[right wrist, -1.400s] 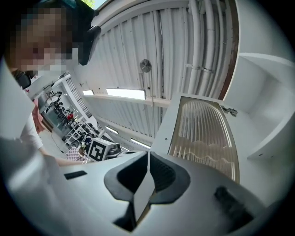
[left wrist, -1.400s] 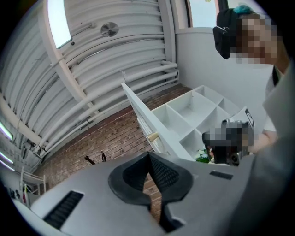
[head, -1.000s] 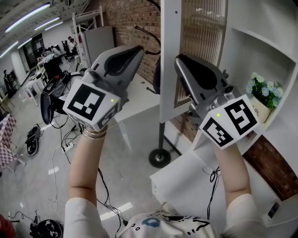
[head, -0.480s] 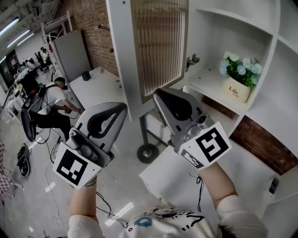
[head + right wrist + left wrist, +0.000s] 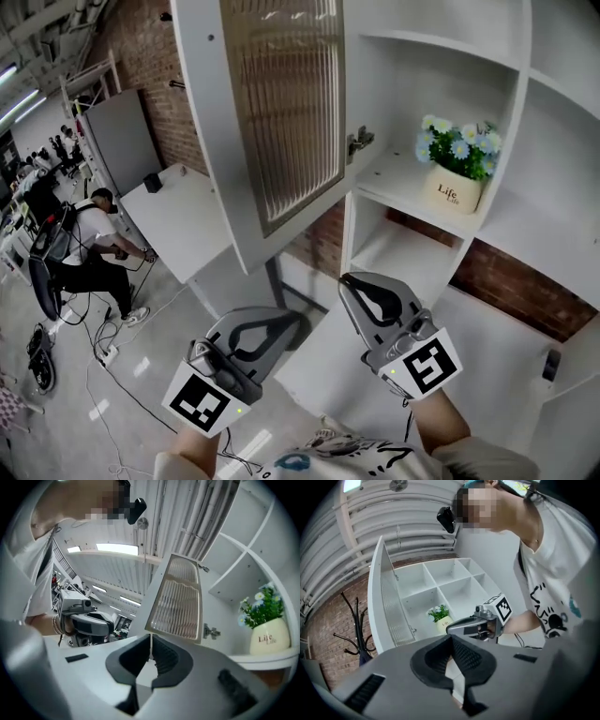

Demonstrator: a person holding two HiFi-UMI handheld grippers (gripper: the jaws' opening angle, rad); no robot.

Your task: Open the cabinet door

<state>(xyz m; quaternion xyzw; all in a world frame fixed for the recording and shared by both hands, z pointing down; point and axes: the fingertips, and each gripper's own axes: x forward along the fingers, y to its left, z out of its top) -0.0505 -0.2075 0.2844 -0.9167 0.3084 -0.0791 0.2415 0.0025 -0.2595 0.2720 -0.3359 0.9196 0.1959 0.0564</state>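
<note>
The white cabinet door [image 5: 272, 122] with a ribbed glass panel stands swung wide open to the left of its compartment [image 5: 441, 112]; it also shows in the left gripper view [image 5: 379, 606] and the right gripper view [image 5: 176, 599]. My left gripper [image 5: 292, 323] hangs low below the door's bottom edge, jaws shut and empty. My right gripper [image 5: 349, 281] is beside it, under the shelf unit, jaws also shut with nothing between them. Neither gripper touches the door.
A white pot of blue-white flowers [image 5: 455, 169] sits on the open shelf [image 5: 394, 178] beside the door hinge [image 5: 359, 142]. A brick wall [image 5: 525, 281] runs behind the white unit. A white desk [image 5: 178, 216] and a seated person [image 5: 94, 244] are at the left.
Both grippers have dropped from in front of the door to well below it. The view has tilted up, so the open door and shelf now fill the upper frame.
</note>
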